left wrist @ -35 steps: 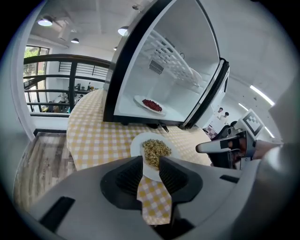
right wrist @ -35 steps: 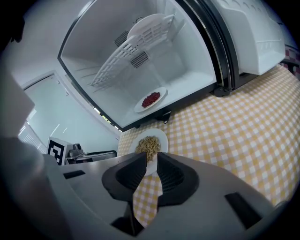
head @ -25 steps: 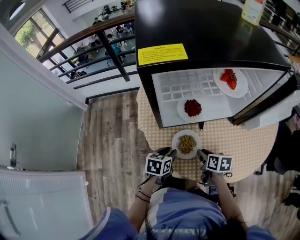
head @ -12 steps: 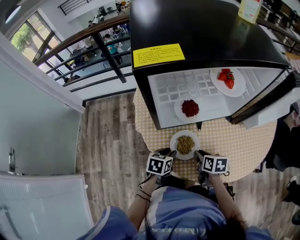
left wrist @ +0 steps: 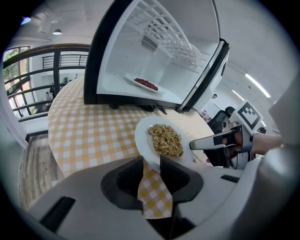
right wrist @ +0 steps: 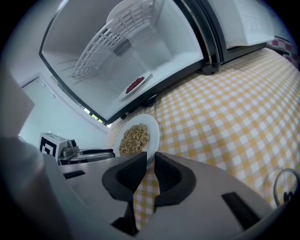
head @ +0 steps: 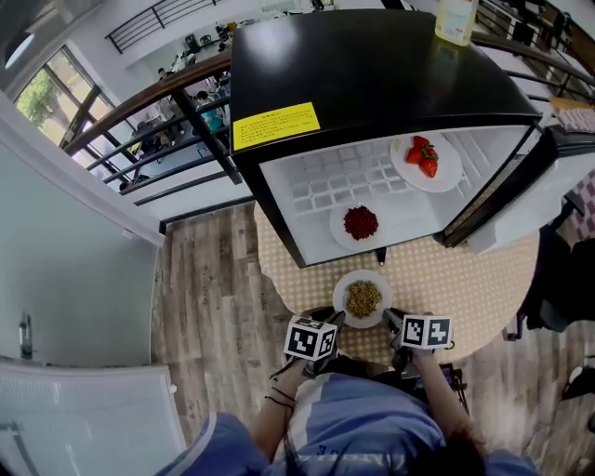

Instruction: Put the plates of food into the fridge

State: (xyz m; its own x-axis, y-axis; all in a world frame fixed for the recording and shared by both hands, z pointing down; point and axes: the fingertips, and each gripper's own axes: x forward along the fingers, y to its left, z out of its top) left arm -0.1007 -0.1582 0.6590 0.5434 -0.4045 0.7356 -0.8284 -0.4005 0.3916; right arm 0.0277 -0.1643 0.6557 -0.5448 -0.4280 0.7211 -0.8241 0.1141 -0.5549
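Observation:
A white plate of yellow-brown grains (head: 363,298) is in front of the open fridge (head: 372,74), over the checked table (head: 465,288). My left gripper (head: 333,320) is shut on the plate's left rim (left wrist: 145,149). My right gripper (head: 391,319) is shut on the right rim (right wrist: 151,140). Inside the fridge, a plate of dark red food (head: 361,223) lies on the lower shelf. A plate of strawberries (head: 426,160) sits further in to the right. I cannot tell if the held plate touches the table.
The fridge door (head: 507,200) swings open to the right. A yellow bottle (head: 456,19) stands on top of the fridge. The round table's edge is close to me, with wooden floor (head: 214,279) on the left. A white wire shelf (left wrist: 164,28) is inside the fridge.
Both grippers keep their hold on the plate of grains, which stays in front of the fridge. The head view has shifted, so the fridge sits more to the left.

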